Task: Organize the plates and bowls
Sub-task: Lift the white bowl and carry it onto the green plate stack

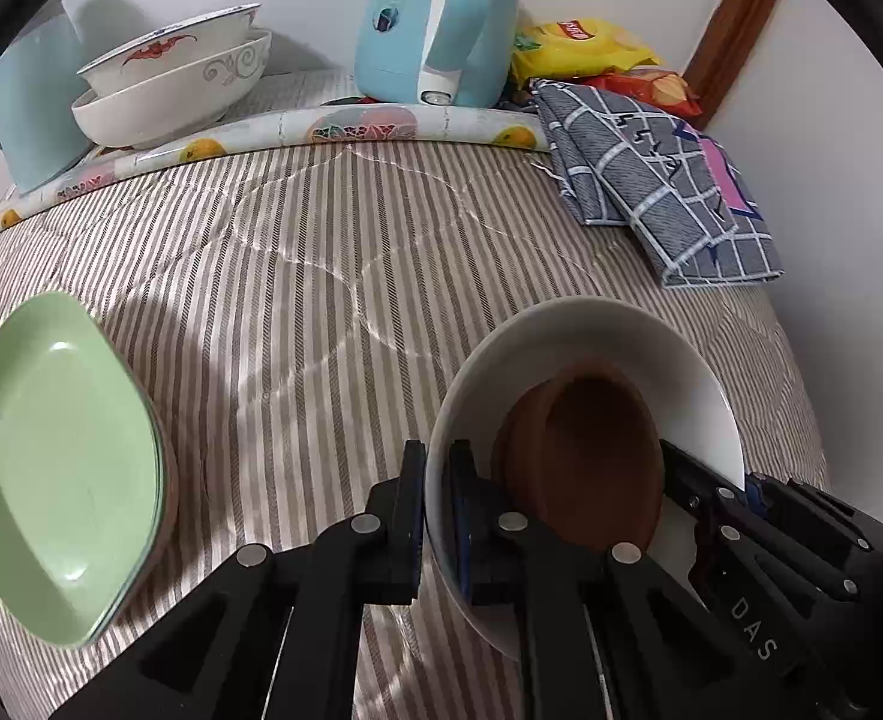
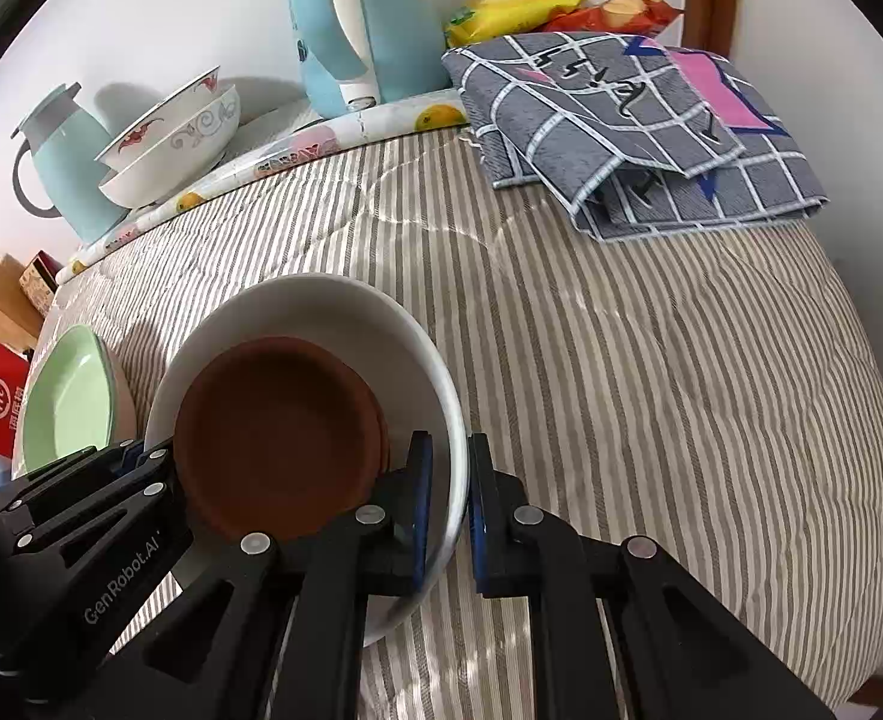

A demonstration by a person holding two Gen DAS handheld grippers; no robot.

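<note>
A white bowl [image 1: 591, 336] [image 2: 321, 300] with stacked brown dishes [image 1: 597, 450] [image 2: 273, 420] inside is held between both grippers over the striped quilt [image 1: 333, 276]. My left gripper [image 1: 437, 462] is shut on the bowl's left rim, one finger inside and one outside. It shows in the right wrist view as the left gripper [image 2: 144, 450]. On the opposite rim my right gripper [image 2: 450, 456] is shut the same way, seen from the left wrist view as the right gripper [image 1: 735, 477]. Stacked green plates [image 1: 51, 462] [image 2: 69, 402] lie to the left of the bowl.
Two patterned bowls [image 1: 171, 84] [image 2: 171, 138] are stacked at the back left beside a pale blue jug [image 1: 33, 102] [image 2: 63, 156]. A blue kettle [image 1: 435, 18] [image 2: 345, 18] stands at the back. A folded grey checked cloth [image 1: 651, 174] [image 2: 633, 120] and snack bags [image 1: 585, 48] [image 2: 531, 0] lie back right.
</note>
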